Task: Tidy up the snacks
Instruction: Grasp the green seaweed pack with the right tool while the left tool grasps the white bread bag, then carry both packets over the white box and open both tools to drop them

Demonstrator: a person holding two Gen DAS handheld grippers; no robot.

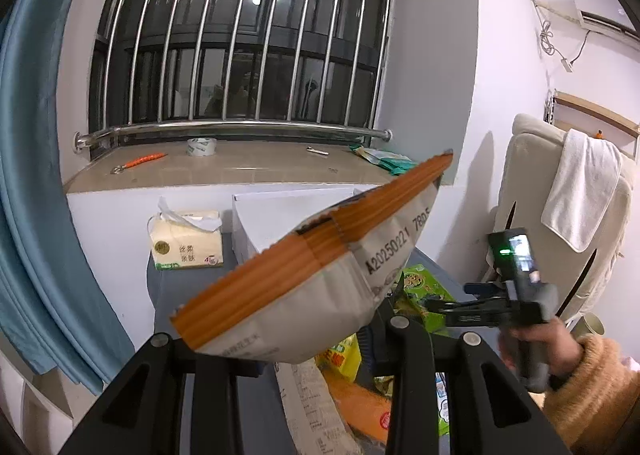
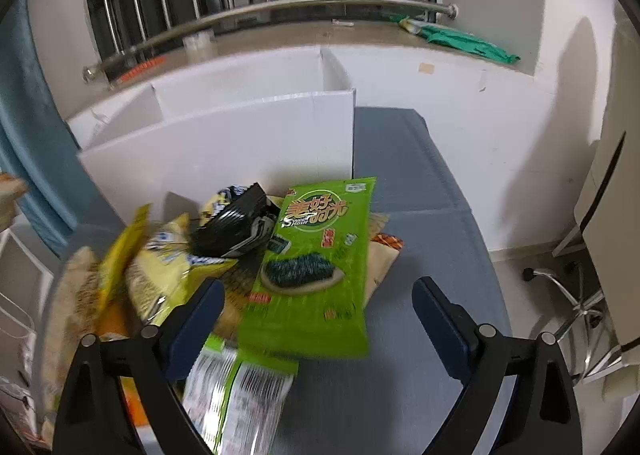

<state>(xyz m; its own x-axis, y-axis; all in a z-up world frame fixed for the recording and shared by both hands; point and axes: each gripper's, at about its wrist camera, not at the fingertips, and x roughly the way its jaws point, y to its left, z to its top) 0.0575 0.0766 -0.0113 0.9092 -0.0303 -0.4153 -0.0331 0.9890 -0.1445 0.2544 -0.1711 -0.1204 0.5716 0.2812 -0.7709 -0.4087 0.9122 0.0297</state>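
Left wrist view: raised, looks near level at barred window (image 1: 240, 47), sill mid-frame. Right wrist view: tilted down, close over snack pile (image 2: 248, 275) on grey worktop (image 2: 420, 215). Shared: window, sill, white box (image 2: 224, 143), snacks.

In the left wrist view a snack bag (image 1: 304, 275) hangs tilted across the middle of the frame, above the worktop (image 1: 192, 295), held up by the left gripper (image 1: 312, 339) at the lower middle. Behind it, toward the upper part of the frame, a box (image 1: 264, 223) stands on the worktop with a tissue pack (image 1: 186, 239) to its left. Behind both runs a windowsill (image 1: 248, 167) bearing a tape roll (image 1: 201, 146). At lower right the right gripper (image 1: 440, 307) hangs over a heap of packets (image 1: 344, 351). In the right wrist view a seaweed packet (image 2: 316, 267) lies on the heap before the box (image 2: 224, 143), between the spread fingers (image 2: 200, 315) of the right gripper (image 2: 316, 319)
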